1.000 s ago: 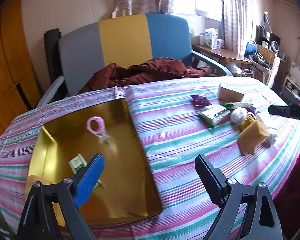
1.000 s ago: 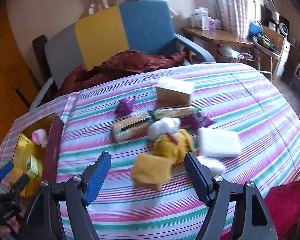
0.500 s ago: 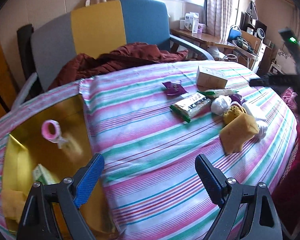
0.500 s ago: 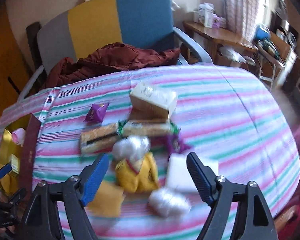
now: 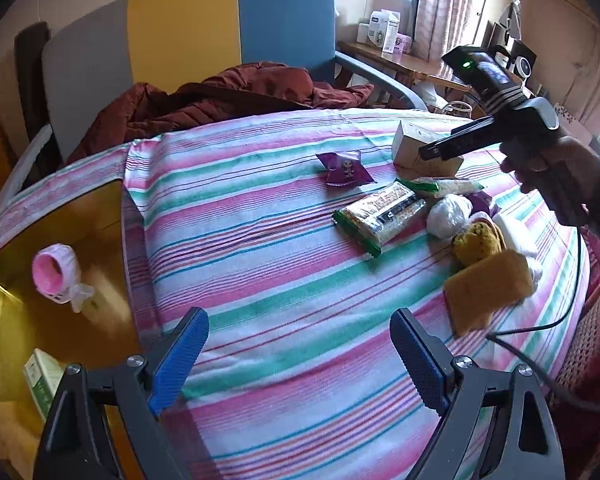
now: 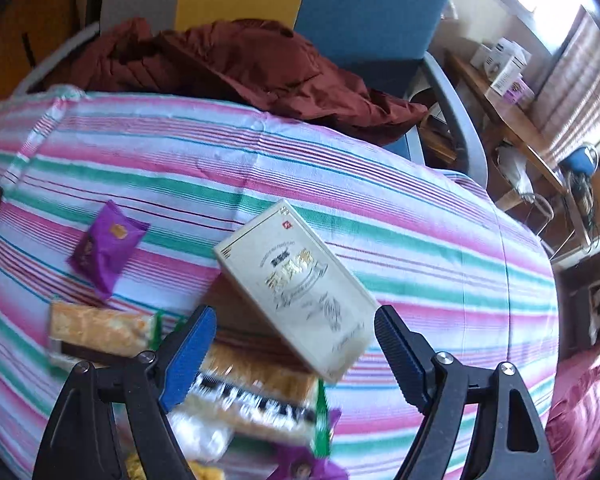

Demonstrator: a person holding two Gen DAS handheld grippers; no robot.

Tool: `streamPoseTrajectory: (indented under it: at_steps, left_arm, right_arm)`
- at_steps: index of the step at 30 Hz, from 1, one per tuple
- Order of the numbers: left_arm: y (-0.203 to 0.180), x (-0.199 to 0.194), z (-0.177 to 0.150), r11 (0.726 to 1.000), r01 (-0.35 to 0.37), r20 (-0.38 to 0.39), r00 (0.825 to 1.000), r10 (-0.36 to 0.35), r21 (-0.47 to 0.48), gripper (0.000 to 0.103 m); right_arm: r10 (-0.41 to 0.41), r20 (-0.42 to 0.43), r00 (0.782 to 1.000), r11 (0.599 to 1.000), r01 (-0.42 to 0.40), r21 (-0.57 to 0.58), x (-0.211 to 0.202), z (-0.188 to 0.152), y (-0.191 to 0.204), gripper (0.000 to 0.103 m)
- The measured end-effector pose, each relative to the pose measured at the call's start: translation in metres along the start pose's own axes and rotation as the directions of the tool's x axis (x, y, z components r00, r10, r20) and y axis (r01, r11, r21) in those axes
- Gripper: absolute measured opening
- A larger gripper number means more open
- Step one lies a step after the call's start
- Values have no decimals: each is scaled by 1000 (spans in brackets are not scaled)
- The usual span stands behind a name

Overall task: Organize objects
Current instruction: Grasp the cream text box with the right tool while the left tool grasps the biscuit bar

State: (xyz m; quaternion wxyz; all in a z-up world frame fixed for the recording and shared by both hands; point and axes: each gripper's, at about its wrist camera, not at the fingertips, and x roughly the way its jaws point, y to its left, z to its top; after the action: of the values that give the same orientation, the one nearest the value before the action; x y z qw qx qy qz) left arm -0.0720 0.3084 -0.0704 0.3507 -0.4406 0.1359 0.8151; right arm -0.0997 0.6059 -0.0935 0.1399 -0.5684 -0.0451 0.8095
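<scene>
My left gripper (image 5: 298,320) is open over bare striped cloth, between the gold tray (image 5: 80,220) and the pile of loose items. The tray holds a pink tape roll (image 5: 56,268) and a small green-white box (image 5: 40,376). My right gripper (image 6: 295,314) is open, pointing steeply down above a cream box (image 6: 296,292), which lies tilted under the gap between its fingers, untouched. A purple snack packet (image 6: 106,246) lies to the box's left. A cracker packet (image 5: 380,212), white wrapped ball (image 5: 448,214), yellow lump (image 5: 476,240) and tan sponge (image 5: 486,288) lie nearer me.
A chair (image 5: 180,40) with a grey, yellow and blue back stands behind the table, with a maroon jacket (image 5: 220,100) on its seat. A person's hand (image 5: 556,168) holds the right gripper at the right. A black cable (image 5: 540,328) hangs by the table's right edge.
The left view swung from the gold tray rightward over the cloth. The right gripper moved forward past the sponge and yellow lump to above the cream box, rolling and tipping down, its jaws slightly wider.
</scene>
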Motion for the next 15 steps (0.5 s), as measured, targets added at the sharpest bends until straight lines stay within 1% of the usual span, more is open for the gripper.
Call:
streamPoseTrajectory:
  at_steps: [3,5,8,10,11,12,15]
  left_arm:
    - [-2,7,6,1000,5,-3,1000,-5,0,93]
    - [-5,9,11,1000,12,1,1000,-12,5,93]
    - [-11,12,20,999,25,14,1000,-25,20,93]
    - [-17,15,27,999,34,26,999,-35,41,93]
    - [-21,16,30,998,36,36,999,-38,55,93]
    - [-26,18,34,996,39,47,998,-43,75,92]
    - [-37,29,45,990,53,48,997,-60,130,88]
  right_arm:
    - [-18,-1,1000,999,18,-28,13,6,2,86]
    - [-15,-5,1000,1000,15,-24,19,8,1,85]
    - [-13,14,1000,1000,13,-22,18,5,1,84]
    - [-9,45,999,1000,10,-6,12,1,1,72]
    - [-10,60,998,1000,10,6,8,-1,1,64]
    - [-11,76,997,1000,9,18,5,-4,1,59]
    - [-12,128,992,999,5,53,-3,-13,1,55]
